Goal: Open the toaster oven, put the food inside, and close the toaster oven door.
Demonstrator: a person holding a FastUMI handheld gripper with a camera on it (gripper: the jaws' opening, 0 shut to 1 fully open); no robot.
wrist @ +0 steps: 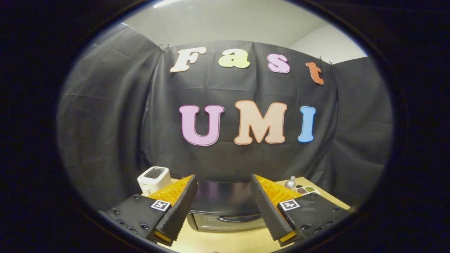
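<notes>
A dark toaster oven [225, 207] stands on the wooden table [225, 242], seen between and beyond my two fingers. Its door looks closed, with a curved handle [239, 218] across the front. My gripper [224, 186] hangs above and in front of it, open, with nothing between the fingers. I cannot make out any food from here.
A white pop-up toaster [154, 179] stands to the left of the oven, behind my left finger. To the right, behind the other finger, are a small silver shaker [290, 182] and a little tray of condiments [306, 190]. Black cloth walls close the booth on three sides.
</notes>
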